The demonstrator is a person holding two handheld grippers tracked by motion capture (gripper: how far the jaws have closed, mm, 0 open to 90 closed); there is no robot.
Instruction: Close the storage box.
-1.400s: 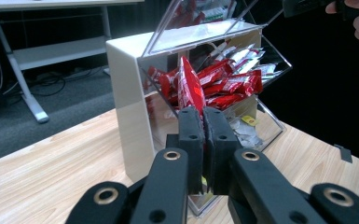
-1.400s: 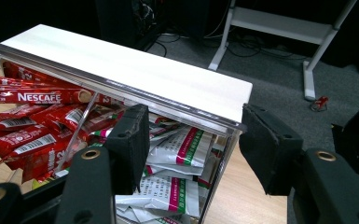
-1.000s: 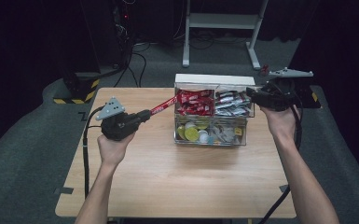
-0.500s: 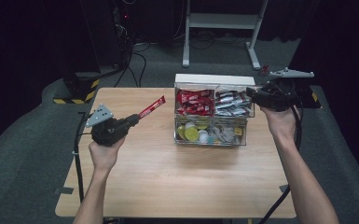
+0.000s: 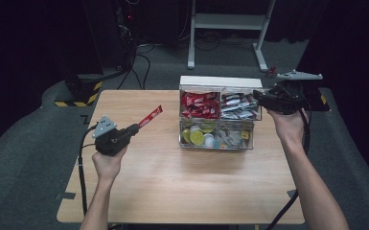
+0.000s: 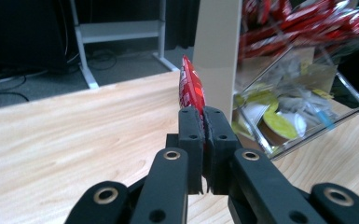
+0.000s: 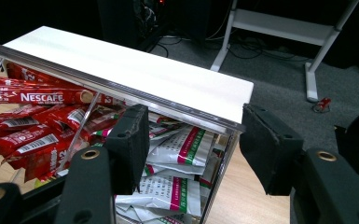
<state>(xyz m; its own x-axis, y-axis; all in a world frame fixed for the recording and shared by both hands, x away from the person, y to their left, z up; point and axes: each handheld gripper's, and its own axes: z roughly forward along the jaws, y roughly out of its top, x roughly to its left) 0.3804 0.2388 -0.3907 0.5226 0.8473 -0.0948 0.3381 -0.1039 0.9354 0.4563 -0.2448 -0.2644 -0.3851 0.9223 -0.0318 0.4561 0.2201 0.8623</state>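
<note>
My left gripper (image 5: 135, 128) is shut on one end of a red sachet stick (image 5: 151, 116), which points up and to the right over the left part of the table (image 5: 172, 177). In the left gripper view the sachet (image 6: 191, 88) stands straight up out of the closed jaws of my left gripper (image 6: 204, 113). A clear organiser box (image 5: 215, 82) with a white top stands at the back of the table. My right gripper (image 5: 259, 97) hovers at the box's upper right corner. Its jaws stand apart in the right gripper view (image 7: 196, 119), astride that corner, pressing on nothing.
The box's upper left compartment holds red sachets (image 5: 199, 105), and the upper right holds white and green ones (image 7: 168, 186). Yellow and white capsules (image 5: 201, 136) fill the lower drawer. A white metal frame (image 5: 230, 21) stands on the grey floor behind.
My left gripper has carried the red sachet to the left and downward, away from the box. The right gripper has stayed at the box's corner.
</note>
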